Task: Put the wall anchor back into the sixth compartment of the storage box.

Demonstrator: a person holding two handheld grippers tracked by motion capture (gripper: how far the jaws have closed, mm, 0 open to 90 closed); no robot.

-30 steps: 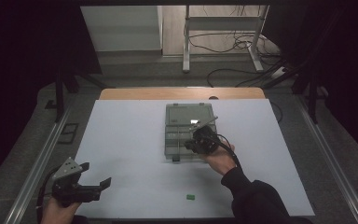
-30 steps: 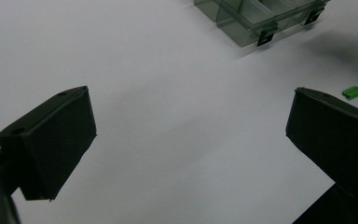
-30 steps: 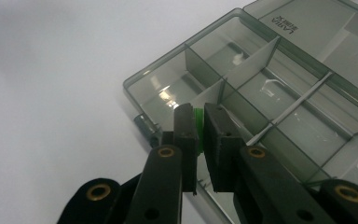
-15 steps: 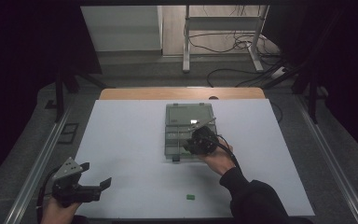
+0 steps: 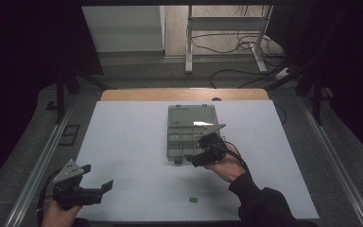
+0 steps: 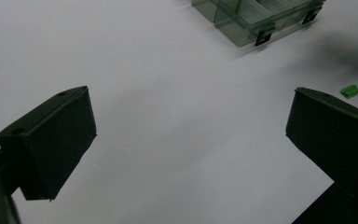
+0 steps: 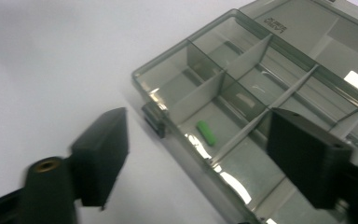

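A clear grey compartment box lies open at the middle of the white table. A small green piece rests loose in one of its near compartments. My right gripper hovers over the box's near edge, held by a hand in a dark sleeve. Its jaws have just been opening, and in the right gripper view my right gripper stands open, touching nothing. A second green piece lies on the table near the front edge. My left gripper waits open at the front left; between its jaws is bare table.
The box's corner and latch show at the top of the left gripper view, with the loose green piece to the right. A metal rail runs along the table's left side. Cables lie on the floor behind.
My right gripper has drawn back a little toward the box's near edge and its jaws stand wider apart. The left gripper has kept still.
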